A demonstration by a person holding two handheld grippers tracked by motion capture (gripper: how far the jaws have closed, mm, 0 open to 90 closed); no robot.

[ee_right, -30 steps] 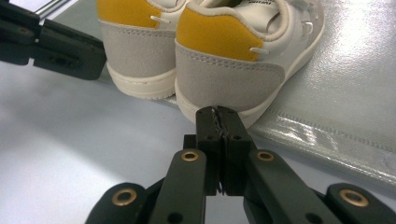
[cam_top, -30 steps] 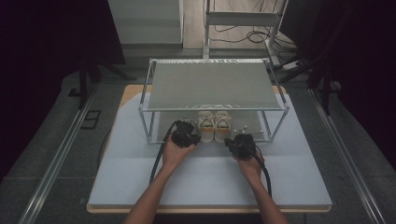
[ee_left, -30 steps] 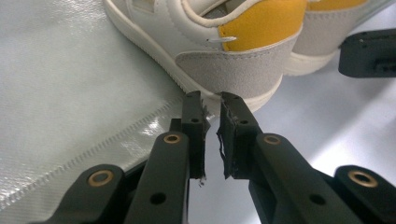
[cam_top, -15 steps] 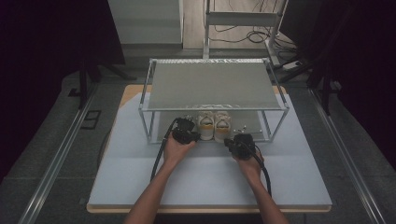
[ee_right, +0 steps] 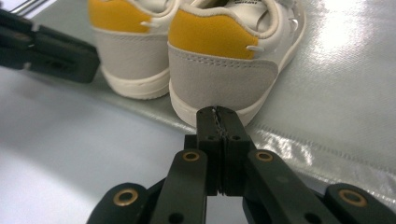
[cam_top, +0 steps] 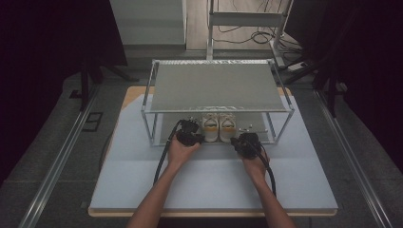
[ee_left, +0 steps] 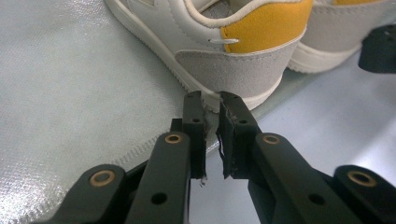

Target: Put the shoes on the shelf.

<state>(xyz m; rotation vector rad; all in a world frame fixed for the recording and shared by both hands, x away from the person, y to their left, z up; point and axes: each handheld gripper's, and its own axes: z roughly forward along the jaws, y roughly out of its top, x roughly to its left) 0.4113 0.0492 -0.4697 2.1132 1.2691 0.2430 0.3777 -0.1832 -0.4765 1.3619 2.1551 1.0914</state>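
Starting at the left of the high view, the left hand [cam_top: 182, 151] holds the left gripper [cam_top: 190, 133] at the front edge of a metal rack [cam_top: 148, 102] that stands on a pale blue table [cam_top: 128, 185]. In the left gripper view its two black jaws are pressed almost together with nothing between them, their tips just at the sole of the left shoe's [ee_left: 224, 51] heel; whether they touch it cannot be told. That shoe, off-white with a grey heel patch and a yellow collar, stands on the silvery mat [ee_left: 70, 93] of the rack's lower shelf, heel toward the person. Just beside it stands the right shoe [ee_right: 224, 51], its twin, the two side by side and near the shelf's front edge. Farther right, the right hand [cam_top: 255, 164] holds the right gripper [cam_top: 247, 142], whose jaws are pressed fully together and empty, their tips right at this shoe's heel sole.
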